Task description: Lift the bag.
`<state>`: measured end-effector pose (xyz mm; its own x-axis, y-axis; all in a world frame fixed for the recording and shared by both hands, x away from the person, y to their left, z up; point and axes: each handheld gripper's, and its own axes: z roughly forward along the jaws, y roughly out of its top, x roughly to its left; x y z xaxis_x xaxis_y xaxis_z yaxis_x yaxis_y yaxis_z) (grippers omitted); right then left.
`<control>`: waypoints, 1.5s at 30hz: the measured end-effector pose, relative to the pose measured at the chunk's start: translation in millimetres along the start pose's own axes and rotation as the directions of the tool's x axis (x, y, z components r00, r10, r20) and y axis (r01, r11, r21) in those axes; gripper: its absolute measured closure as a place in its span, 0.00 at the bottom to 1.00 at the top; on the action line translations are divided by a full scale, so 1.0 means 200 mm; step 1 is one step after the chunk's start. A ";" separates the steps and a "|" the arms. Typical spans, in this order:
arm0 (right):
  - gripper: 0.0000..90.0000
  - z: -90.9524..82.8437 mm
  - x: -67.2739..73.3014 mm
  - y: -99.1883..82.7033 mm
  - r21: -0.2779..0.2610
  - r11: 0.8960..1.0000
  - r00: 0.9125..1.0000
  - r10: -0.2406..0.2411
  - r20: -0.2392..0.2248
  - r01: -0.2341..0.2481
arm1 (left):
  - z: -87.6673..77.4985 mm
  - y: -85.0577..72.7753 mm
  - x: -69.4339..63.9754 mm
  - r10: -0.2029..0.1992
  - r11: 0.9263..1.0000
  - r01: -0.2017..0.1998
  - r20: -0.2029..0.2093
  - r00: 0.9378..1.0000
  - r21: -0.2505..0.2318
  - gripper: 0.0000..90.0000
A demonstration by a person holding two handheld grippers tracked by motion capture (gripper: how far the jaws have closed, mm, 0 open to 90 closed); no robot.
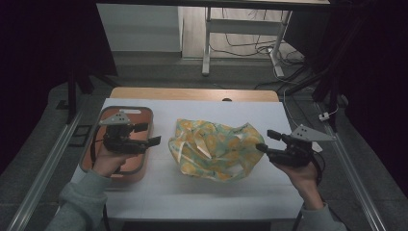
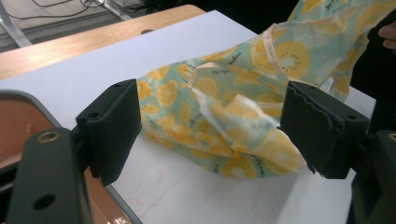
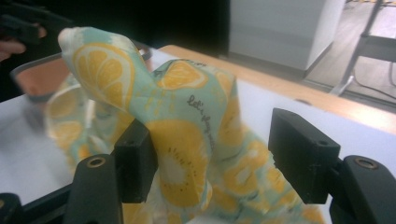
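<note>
A crumpled cloth (image 1: 213,149) printed with lemon slices lies bunched in the middle of the white desk (image 1: 192,192). The right tool (image 1: 266,141) sits at the cloth's right edge, jaws wide, a fold of fabric standing between them unpinched. The left tool (image 1: 148,134) hovers left of the cloth, jaws wide and empty, above a brown tray (image 1: 144,115).

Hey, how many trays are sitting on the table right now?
1. A brown tray with a grey rim sits at the table's left side, partly under the left gripper, beside the lemon-print cloth. Nothing suggests another, though the crumpled cloth could hide small things.
</note>
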<state>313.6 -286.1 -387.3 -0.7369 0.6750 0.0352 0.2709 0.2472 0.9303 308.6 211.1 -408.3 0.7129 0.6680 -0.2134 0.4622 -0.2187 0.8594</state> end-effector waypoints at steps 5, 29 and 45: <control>0.39 -0.09 0.06 -0.07 0.018 1.000 0.999 0.003 -0.039 -0.003 | -0.02 -0.04 0.00 -0.011 1.000 0.012 -0.009 1.000 0.009 0.23; 0.41 -0.39 -0.02 -0.44 0.137 0.986 0.994 0.085 0.063 -0.093 | -0.07 -0.14 0.04 -0.041 0.999 0.042 -0.031 0.999 0.020 0.24; 0.42 -0.09 -0.14 -0.26 0.102 0.993 0.993 0.046 0.106 -0.057 | -0.06 -0.17 0.02 -0.029 0.999 0.031 -0.041 0.999 0.042 0.24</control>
<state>308.7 -331.3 -430.6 -0.6540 0.7554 0.0393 0.3741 0.2778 0.8848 289.6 228.7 -432.6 0.6769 0.7026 -0.2193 0.5060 -0.2278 0.8319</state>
